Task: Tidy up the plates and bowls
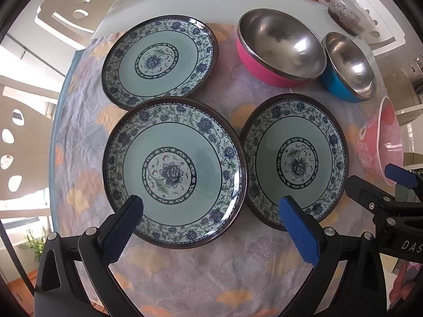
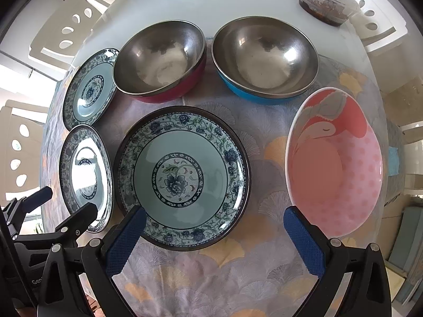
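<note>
Just beyond the spread, empty fingers of the left gripper (image 1: 211,214) lies the largest blue-green floral ceramic plate (image 1: 174,174). The right gripper (image 2: 215,224), equally wide, faces a smaller matching plate (image 2: 182,177); pinching one rim squarely probably stacks cleanest.

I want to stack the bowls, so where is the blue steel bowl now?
The blue steel bowl stands at the far side of the cloth, right of the pink steel bowl and behind the flamingo bowl.

Three plates (image 1: 174,174) (image 1: 294,158) (image 1: 160,59) lie on the tablecloth (image 1: 211,269). Behind the right one sit two bowls (image 1: 280,47) (image 1: 349,66); a third bowl (image 2: 334,161) lies right.
</note>
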`<state>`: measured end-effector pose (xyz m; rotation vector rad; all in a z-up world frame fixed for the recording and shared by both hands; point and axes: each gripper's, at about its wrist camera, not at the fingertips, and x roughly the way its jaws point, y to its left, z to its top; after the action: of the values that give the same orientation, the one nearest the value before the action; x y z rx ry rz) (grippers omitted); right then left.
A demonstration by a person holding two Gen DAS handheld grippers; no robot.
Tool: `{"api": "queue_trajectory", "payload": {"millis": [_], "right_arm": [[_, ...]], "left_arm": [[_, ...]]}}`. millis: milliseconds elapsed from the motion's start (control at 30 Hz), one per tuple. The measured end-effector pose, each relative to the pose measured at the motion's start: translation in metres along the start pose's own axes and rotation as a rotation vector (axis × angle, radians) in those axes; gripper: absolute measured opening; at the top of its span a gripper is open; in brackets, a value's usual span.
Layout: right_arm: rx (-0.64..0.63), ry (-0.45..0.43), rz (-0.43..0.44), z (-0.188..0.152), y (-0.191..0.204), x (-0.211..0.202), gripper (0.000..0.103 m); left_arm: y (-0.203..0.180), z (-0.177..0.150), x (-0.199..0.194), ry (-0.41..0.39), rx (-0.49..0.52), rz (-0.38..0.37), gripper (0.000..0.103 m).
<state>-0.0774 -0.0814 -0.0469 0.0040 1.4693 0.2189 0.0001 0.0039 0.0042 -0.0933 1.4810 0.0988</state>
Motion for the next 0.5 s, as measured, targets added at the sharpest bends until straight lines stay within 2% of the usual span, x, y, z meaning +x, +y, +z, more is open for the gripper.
{"api": "queue_trajectory", "payload": {"millis": [100, 500], "right_arm": [[-0.001, 0.012, 0.023, -0.0009, 0.0008, 0.0, 0.103], [-0.006, 0.011, 0.018, -0.0018, 0.0032, -0.0003, 0.103]], "left_arm": [[-0.0002, -0.0008, -0.0008, -0.001, -0.004, 0.002, 0.102], [0.0016, 0.0018, 0.0031, 0.006, -0.01, -0.001, 0.102]]}}
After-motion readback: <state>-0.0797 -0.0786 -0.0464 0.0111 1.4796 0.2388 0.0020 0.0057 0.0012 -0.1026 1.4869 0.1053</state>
